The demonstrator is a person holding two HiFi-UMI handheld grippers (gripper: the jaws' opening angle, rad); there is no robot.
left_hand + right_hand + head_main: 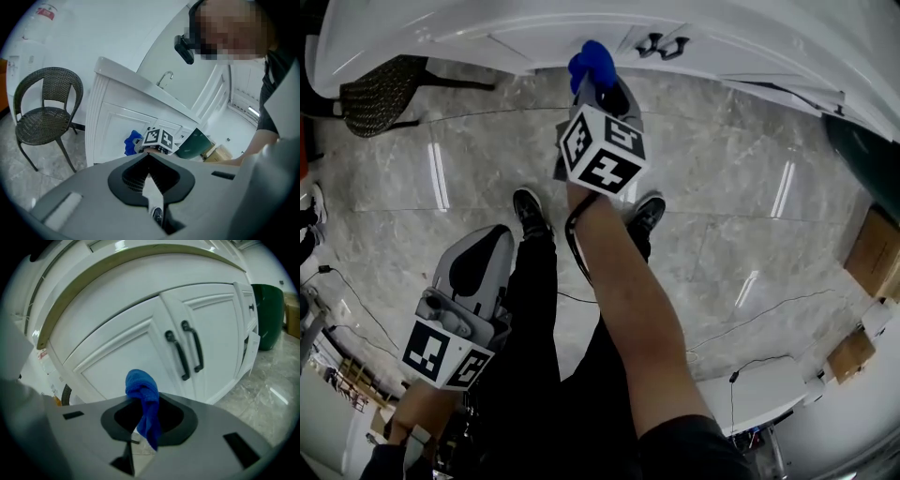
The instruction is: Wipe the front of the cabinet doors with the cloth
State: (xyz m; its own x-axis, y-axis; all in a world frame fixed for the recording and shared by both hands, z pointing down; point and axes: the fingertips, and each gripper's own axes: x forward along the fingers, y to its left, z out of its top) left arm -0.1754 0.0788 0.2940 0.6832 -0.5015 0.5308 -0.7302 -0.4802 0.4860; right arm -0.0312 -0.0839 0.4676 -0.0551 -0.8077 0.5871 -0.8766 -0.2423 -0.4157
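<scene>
Cloth pinched in right tongs, seemingly against white cabinet door; left tongs together, empty.

Bright, even indoor light. Long white streaks glare on the glossy floor. Every view bulges fisheye-style, darkening at the rounded corners.

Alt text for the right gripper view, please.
The right gripper is shut on a bunched blue cloth, held in front of the left of two white cabinet doors. Two dark handles sit side by side where the doors meet, and a dark green bin stands at far right.
</scene>
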